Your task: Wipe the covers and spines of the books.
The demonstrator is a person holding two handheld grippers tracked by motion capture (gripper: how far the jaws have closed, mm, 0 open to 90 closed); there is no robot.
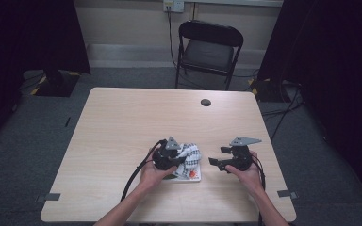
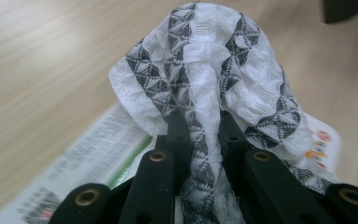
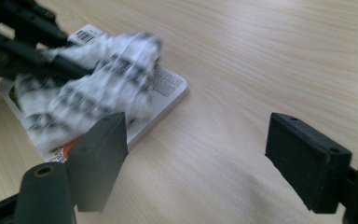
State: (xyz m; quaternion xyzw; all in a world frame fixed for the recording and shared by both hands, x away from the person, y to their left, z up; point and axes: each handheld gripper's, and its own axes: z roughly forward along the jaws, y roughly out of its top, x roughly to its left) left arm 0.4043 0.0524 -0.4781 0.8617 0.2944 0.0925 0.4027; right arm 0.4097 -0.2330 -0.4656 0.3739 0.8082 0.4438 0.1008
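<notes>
One patterned cloth (image 2: 205, 79) sits clamped in the left gripper (image 1: 168, 157) above one booklet (image 3: 165, 88); at its 3 o'clock, right gripper (image 1: 224, 157) gapes wide, empty.

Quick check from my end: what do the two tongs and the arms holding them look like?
Both tongs, left and right, are black, with round bodies and a grey three-cornered plate on top. A black cable trails from each back along the forearm. The jaws are flat black bars with brass-coloured rivets; the right ones end in blocky rectangular pads. Forearms are bare, no sleeves or gloves visible.
</notes>
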